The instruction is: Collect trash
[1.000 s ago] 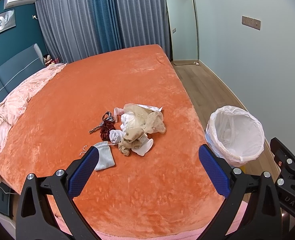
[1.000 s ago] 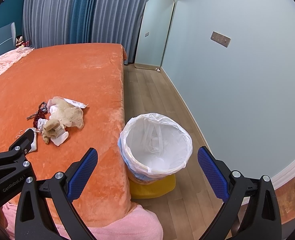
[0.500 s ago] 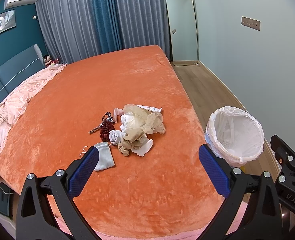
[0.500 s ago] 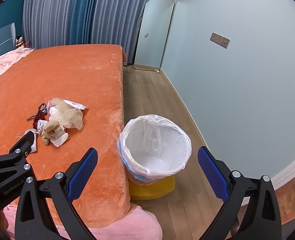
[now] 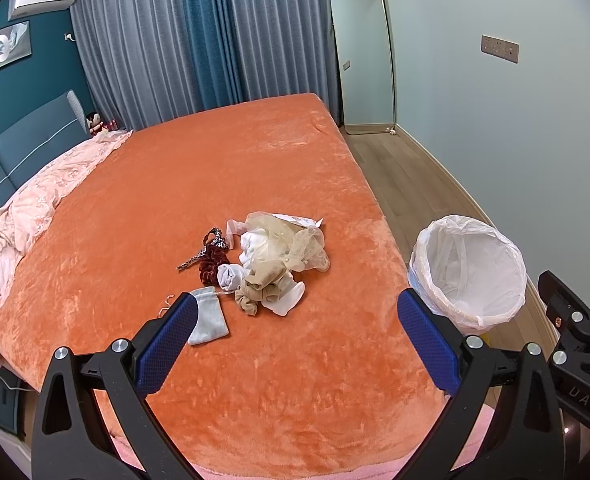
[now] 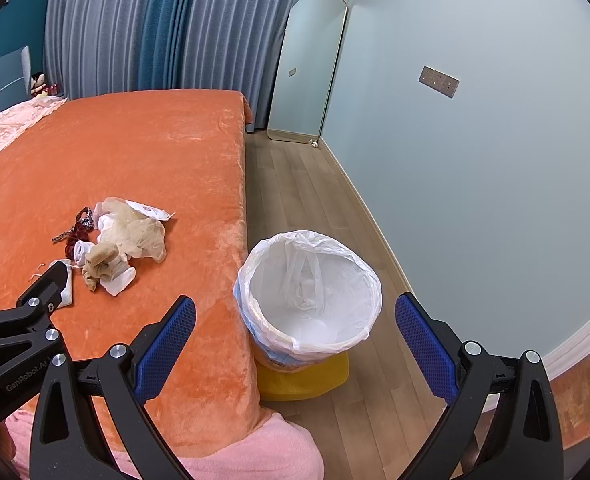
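A heap of trash (image 5: 273, 258) lies on the orange bed (image 5: 199, 184): beige netting, white socks, a tan stocking, a dark red scrunchie (image 5: 211, 266) and a white wrapper. A grey drawstring pouch (image 5: 211, 316) lies just in front of the heap. My left gripper (image 5: 295, 338) hovers open over the bed's near part, short of the heap, with nothing between its fingers. A bin with a white liner (image 6: 309, 292) stands on the floor beside the bed. Above and just short of this bin, my right gripper (image 6: 295, 340) is held open and empty. The heap (image 6: 123, 240) also shows at the right wrist view's left.
A pink quilt (image 5: 27, 216) is bunched along the bed's left side. The bin rests on a yellow base (image 6: 307, 376). A tall mirror (image 6: 307, 68) leans against the far wall. Wooden floor (image 6: 319, 208) runs between bed and wall. Curtains (image 5: 199, 40) hang behind the bed.
Both views have shifted only slightly. The heap and bin sit a touch lower and nearer in the frames. Both grippers stay open.
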Demonstrator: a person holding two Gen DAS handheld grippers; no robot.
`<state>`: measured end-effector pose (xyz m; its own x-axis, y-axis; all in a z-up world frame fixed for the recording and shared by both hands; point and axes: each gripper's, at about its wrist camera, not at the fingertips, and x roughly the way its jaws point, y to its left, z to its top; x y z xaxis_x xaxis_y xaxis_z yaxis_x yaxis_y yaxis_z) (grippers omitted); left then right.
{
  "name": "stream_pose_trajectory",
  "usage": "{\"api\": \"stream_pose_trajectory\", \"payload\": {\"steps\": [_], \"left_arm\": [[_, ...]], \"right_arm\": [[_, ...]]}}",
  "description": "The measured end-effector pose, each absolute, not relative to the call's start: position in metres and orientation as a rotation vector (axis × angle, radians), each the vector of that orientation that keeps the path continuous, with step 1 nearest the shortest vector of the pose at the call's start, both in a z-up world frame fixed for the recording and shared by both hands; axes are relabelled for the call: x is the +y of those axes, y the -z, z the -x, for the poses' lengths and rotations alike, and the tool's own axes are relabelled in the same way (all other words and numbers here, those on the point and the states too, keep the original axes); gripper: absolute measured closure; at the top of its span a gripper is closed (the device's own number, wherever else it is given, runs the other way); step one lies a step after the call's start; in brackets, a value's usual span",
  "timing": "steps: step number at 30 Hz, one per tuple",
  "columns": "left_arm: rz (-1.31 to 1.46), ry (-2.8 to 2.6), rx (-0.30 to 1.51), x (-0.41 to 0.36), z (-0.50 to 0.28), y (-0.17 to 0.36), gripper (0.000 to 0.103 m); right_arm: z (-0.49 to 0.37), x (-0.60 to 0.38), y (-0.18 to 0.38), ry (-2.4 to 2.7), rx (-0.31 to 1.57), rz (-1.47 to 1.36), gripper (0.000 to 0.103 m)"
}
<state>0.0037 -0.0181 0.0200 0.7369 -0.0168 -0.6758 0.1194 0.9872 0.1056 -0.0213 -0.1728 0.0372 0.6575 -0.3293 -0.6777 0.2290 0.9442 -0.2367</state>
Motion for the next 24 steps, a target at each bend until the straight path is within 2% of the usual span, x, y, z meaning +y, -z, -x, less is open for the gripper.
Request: {"api": "stream_pose_trajectory", "payload": {"steps": [24], "left_arm": [[-0.147,0.087,0.732,-0.0206,-0.0044,-0.0205,0.008]], "right_arm": [[0.0225,-0.1723,-0.0363,0.322,0.788,0.136,0.007]]}}
